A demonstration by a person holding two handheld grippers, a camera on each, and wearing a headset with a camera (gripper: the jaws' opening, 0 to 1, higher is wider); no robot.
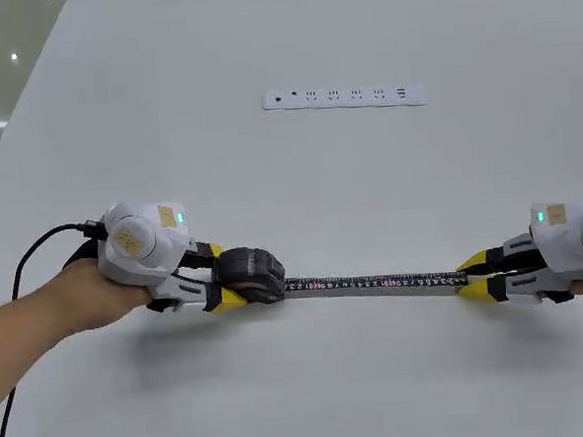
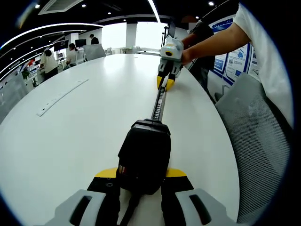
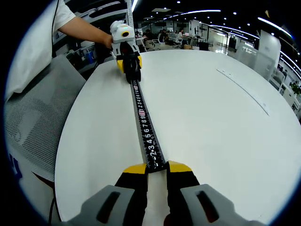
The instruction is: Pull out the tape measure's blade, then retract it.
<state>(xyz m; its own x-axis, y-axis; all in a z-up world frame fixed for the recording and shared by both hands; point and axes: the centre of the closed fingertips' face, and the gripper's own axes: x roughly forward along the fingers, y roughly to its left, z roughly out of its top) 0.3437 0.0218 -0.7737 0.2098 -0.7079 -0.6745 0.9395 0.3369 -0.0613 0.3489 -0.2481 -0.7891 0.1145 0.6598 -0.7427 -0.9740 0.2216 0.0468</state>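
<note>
**Blade extended, retraction pending**

The left gripper (image 1: 219, 276) is clenched around the black tape measure case (image 2: 143, 155). The right gripper (image 3: 157, 168) pinches the end of the blade (image 1: 375, 283), which is stretched between them along the tabletop (image 1: 320, 197). Risk: abrupt release at the right gripper would likely whip the sprung blade back. Numerals 2–9 are legible beyond the right gripper; no brand is readable.

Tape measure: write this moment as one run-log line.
left gripper: shut on case | right gripper: shut on blade end | blade: out along table

Black tape measure case (image 1: 247, 275); dark blade (image 1: 375, 283), white digits; yellow-tipped fingers (image 1: 227, 300); white table (image 1: 269, 180)
</note>
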